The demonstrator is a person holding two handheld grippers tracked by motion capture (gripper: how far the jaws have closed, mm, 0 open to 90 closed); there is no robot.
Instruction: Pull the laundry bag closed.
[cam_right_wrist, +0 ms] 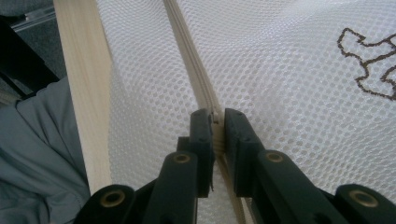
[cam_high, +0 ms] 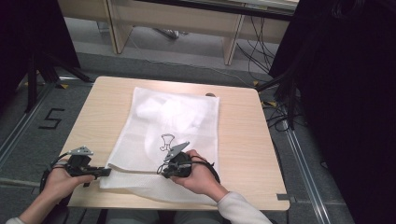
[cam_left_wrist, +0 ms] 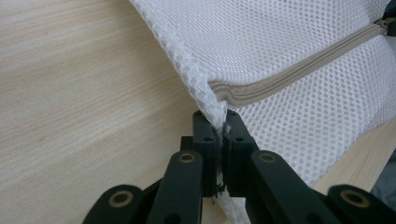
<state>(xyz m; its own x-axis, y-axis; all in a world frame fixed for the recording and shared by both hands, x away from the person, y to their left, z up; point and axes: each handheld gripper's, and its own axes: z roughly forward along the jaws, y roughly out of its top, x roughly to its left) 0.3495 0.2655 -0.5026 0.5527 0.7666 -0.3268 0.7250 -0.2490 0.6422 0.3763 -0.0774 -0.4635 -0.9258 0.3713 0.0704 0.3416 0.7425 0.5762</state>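
The white mesh bag [cam_high: 170, 135] lies flat on the table [cam_high: 238, 140], its near edge over the front rim, with the left gripper [cam_left_wrist: 220, 122] pinching its corner and the right gripper [cam_right_wrist: 218, 122] pinching its beige zipper [cam_right_wrist: 198, 74].

One mesh bag [cam_high: 173, 130] — two grippers — one table [cam_high: 243, 135]
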